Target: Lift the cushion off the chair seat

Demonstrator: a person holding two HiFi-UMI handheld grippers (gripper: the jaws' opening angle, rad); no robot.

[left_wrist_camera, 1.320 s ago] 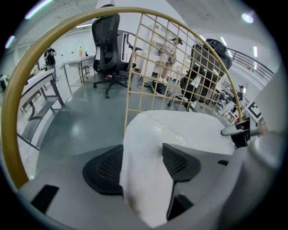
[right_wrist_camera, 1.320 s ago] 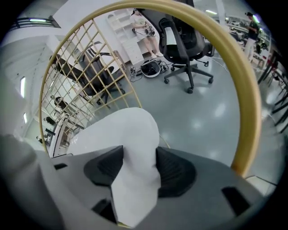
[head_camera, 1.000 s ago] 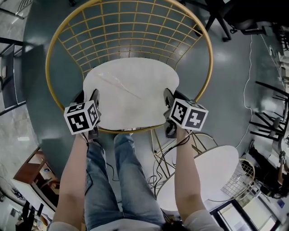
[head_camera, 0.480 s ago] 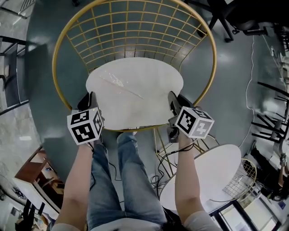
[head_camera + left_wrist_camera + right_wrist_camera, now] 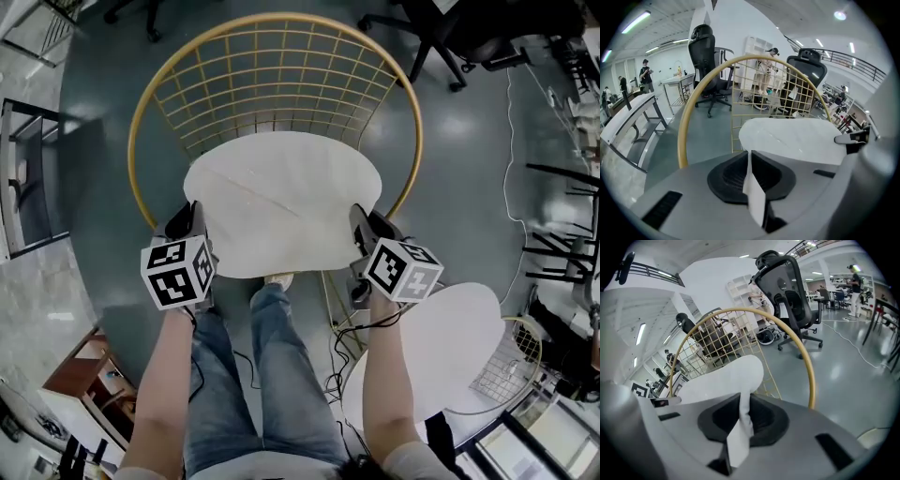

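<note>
The white round cushion [image 5: 281, 202] hangs between my two grippers, above the gold wire chair [image 5: 272, 70]. My left gripper [image 5: 190, 230] is shut on the cushion's left edge; its jaws have just been closing, and a fold of the cushion [image 5: 752, 183] is pinched between them. At the cushion's right edge my right gripper [image 5: 358, 225] is shut too. Its jaws have likewise been closing, with a white fold of cushion [image 5: 740, 427] squeezed between them. The cushion's front edge covers the chair's front rim in the head view.
A second white round seat [image 5: 441, 356] with a wire frame stands at the lower right. The person's legs in jeans [image 5: 253, 375] are below the cushion. Black office chairs [image 5: 459, 37] stand beyond, cables [image 5: 333, 366] lie on the floor, and a dark frame [image 5: 28, 178] is at left.
Both grippers have closed on the cushion's side edges and risen. The cushion has come up off the chair seat and now hides the chair's front rim.
</note>
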